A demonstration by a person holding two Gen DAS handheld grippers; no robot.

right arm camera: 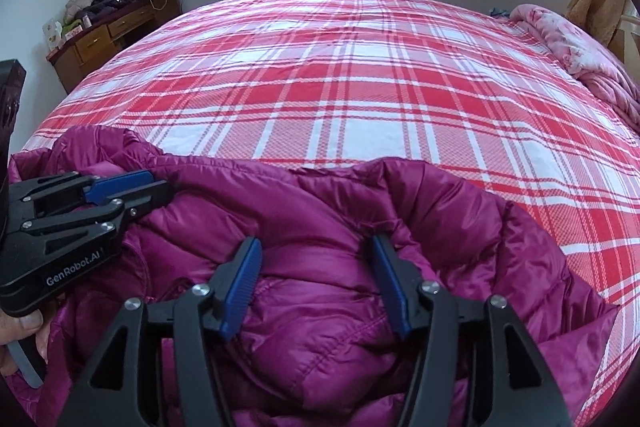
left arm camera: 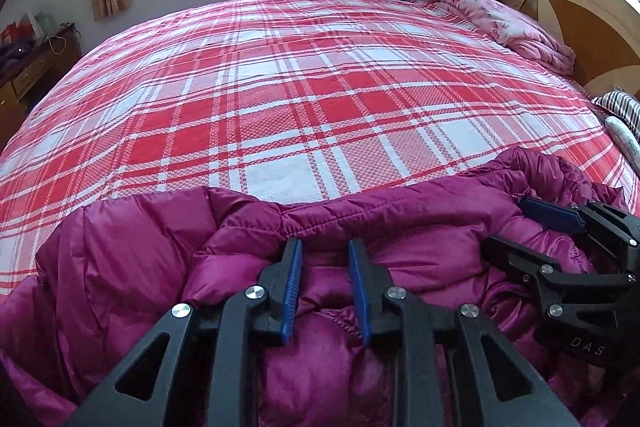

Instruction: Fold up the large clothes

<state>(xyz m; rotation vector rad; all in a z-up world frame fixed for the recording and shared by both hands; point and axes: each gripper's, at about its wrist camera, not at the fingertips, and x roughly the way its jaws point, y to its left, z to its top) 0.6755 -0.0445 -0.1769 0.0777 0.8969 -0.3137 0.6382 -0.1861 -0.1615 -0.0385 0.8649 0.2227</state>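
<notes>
A magenta puffer jacket (left arm camera: 360,227) lies bunched at the near edge of the bed; it also fills the lower right wrist view (right arm camera: 320,219). My left gripper (left arm camera: 325,247) is open, its blue pads spread over the jacket's padded fabric with nothing between them. It also shows at the left of the right wrist view (right arm camera: 158,183). My right gripper (right arm camera: 316,245) is open wide above a fold of the jacket. It also shows at the right of the left wrist view (left arm camera: 504,223).
A red and white plaid bedspread (left arm camera: 300,99) covers the large bed. A pink quilt (left arm camera: 508,23) is heaped by the wooden headboard (left arm camera: 600,27). A wooden dresser (right arm camera: 112,31) with clutter stands at the far left. A striped pillow (left arm camera: 624,107) lies at the right.
</notes>
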